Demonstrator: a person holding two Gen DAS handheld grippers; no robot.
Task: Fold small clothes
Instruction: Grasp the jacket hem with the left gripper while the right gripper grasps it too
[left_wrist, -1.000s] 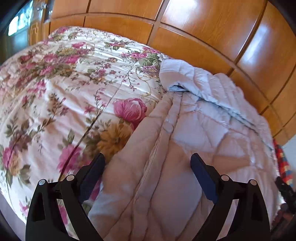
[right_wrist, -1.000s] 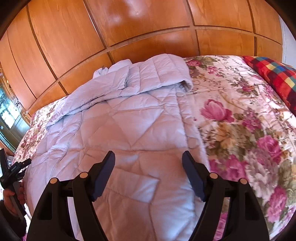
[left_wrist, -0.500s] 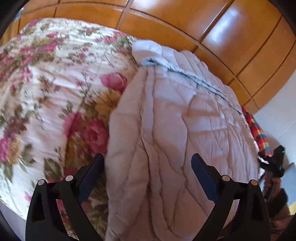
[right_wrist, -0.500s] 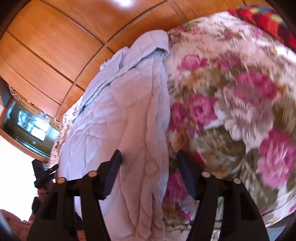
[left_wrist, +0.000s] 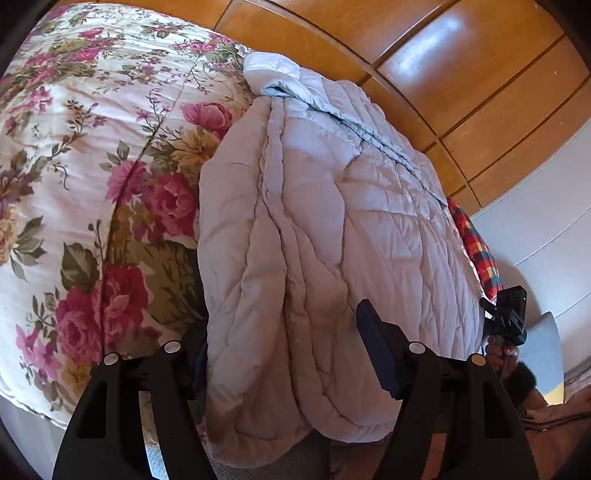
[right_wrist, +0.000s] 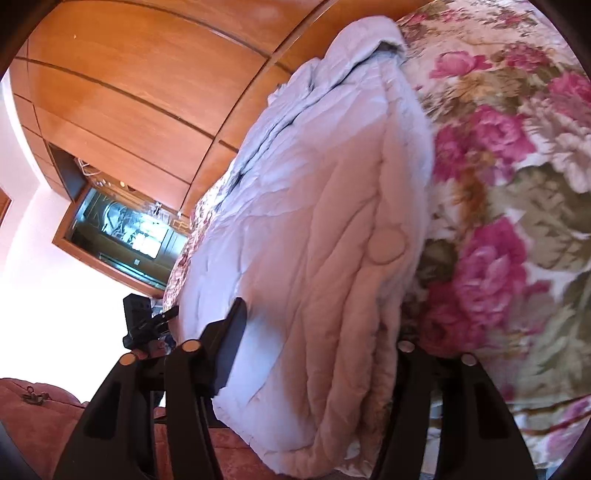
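A pale quilted jacket (left_wrist: 332, 229) lies lengthwise on the floral bedspread (left_wrist: 92, 184), its near hem hanging over the bed's front edge. My left gripper (left_wrist: 284, 325) straddles the hem's left corner, jaws closing. One finger is hidden behind the fabric and the other pad (left_wrist: 373, 350) rests on top, not clearly pressing. In the right wrist view the jacket (right_wrist: 325, 221) shows a round snap. My right gripper (right_wrist: 321, 321) is closing on the hem's right corner. Its left pad (right_wrist: 231, 347) pushes into the bunched fabric and the other finger is hidden behind it.
Wooden wardrobe panels (left_wrist: 461, 92) rise behind the bed. A red plaid cushion (left_wrist: 476, 247) lies past the jacket's far side. A hand holds the black body of the other tool (left_wrist: 508, 314) at the right. A dark glass cabinet (right_wrist: 125, 229) stands at the left of the right wrist view.
Both grippers have tilted and come down to the jacket's near hem. Their jaws have narrowed, and the hem corners now sit between the fingers.
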